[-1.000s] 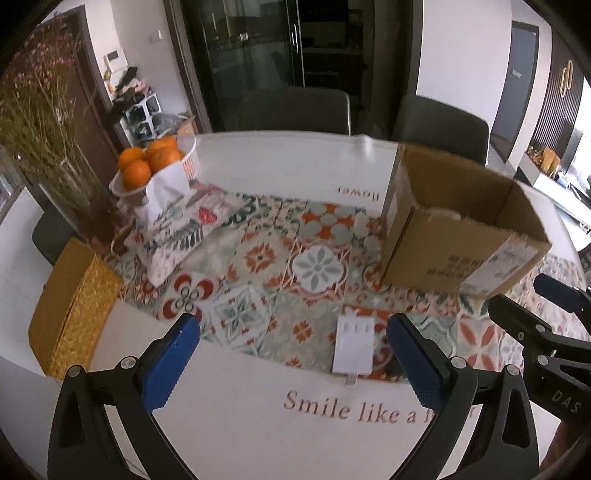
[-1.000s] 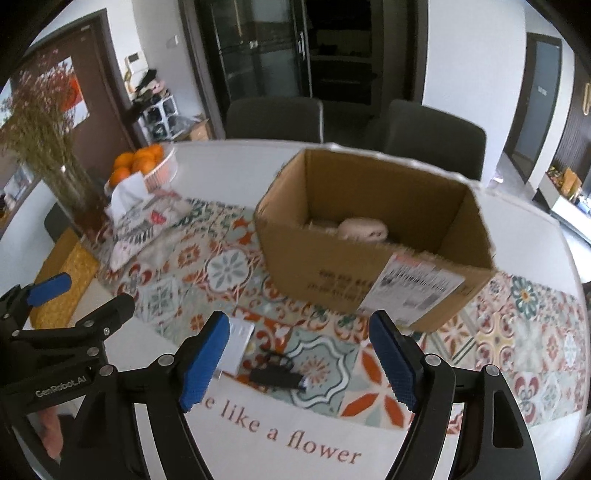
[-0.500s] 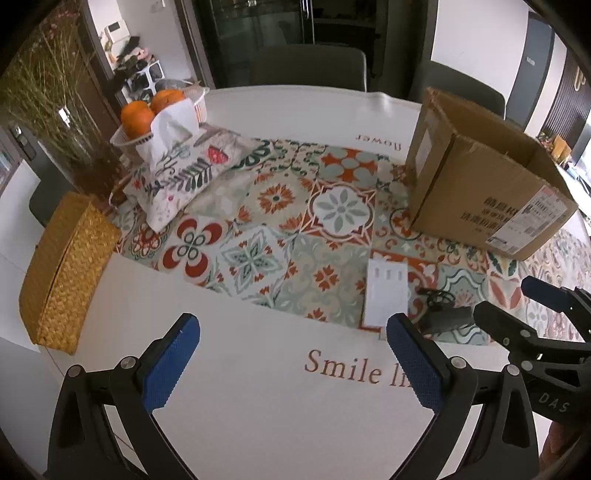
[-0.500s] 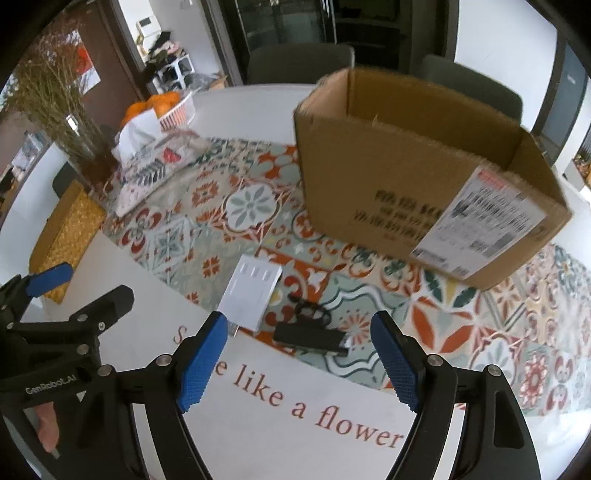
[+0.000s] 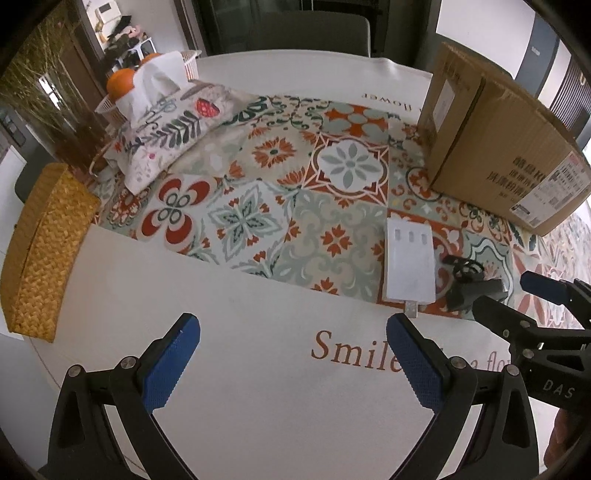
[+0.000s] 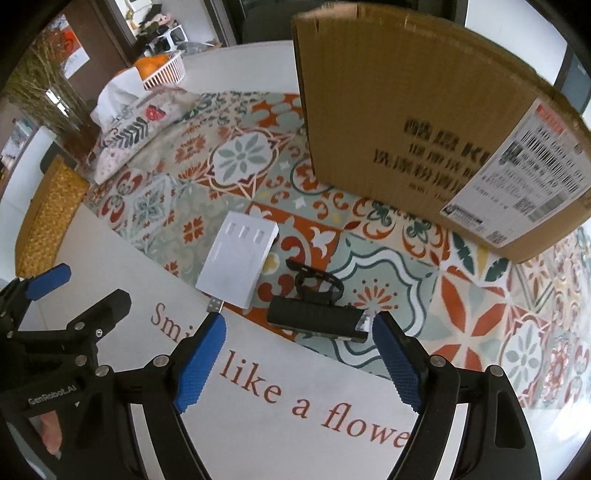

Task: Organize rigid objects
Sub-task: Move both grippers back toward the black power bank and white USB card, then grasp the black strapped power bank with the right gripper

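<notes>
The right gripper (image 6: 298, 363) hovered wide open and empty just before a black device (image 6: 314, 314) beside a white USB hub (image 6: 238, 264) on the patterned table runner (image 6: 388, 266). The left gripper (image 5: 291, 363) was also spread wide, holding nothing. A cardboard box (image 6: 406, 110) stood behind them.

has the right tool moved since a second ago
Yes. The right tool has come down and closer to the black rectangular device, which now sits just ahead of its open blue fingers; the brown cardboard box looms larger.

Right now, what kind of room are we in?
Most likely a home dining room: a round table with a patterned cloth, dining chairs pulled up behind it, and a basket of oranges beside a tissue box.
</notes>
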The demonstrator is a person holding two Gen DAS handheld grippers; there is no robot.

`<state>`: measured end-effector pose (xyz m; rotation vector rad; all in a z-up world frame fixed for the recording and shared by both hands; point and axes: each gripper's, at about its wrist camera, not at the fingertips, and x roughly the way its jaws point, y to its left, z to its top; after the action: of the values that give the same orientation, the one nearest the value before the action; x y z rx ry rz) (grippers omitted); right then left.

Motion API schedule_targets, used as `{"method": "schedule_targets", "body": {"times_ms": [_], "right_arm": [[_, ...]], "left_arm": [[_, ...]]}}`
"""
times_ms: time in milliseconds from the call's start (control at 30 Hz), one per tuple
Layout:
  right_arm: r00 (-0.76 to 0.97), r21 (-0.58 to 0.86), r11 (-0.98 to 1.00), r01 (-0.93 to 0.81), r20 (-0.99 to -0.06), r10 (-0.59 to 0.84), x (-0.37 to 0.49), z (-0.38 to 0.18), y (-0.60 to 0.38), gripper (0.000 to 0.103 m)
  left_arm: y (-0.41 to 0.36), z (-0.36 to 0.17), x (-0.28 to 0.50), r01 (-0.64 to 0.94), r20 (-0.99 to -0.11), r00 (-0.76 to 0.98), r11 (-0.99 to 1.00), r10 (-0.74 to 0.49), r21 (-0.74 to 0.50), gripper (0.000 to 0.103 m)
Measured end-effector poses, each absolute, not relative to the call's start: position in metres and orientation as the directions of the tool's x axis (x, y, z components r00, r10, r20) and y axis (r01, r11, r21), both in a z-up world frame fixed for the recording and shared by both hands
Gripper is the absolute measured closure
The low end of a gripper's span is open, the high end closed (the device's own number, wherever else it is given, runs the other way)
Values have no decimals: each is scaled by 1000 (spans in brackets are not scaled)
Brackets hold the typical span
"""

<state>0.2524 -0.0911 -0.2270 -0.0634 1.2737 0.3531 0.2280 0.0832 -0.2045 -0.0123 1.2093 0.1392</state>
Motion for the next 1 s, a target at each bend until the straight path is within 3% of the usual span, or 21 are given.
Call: {"method": "schedule_targets", "body": {"times_ms": [600,1000], "right_arm": [[220,111,958,-264,-960,172,267,-256,-87,20],[325,233,937,-262,-893,313,249,-216,-112,20]], "left_arm": [[85,-231,239,-113,-947,303,991,102,70,0],[61,-200,230,-93,-917,391,995,77,44,2]]}}
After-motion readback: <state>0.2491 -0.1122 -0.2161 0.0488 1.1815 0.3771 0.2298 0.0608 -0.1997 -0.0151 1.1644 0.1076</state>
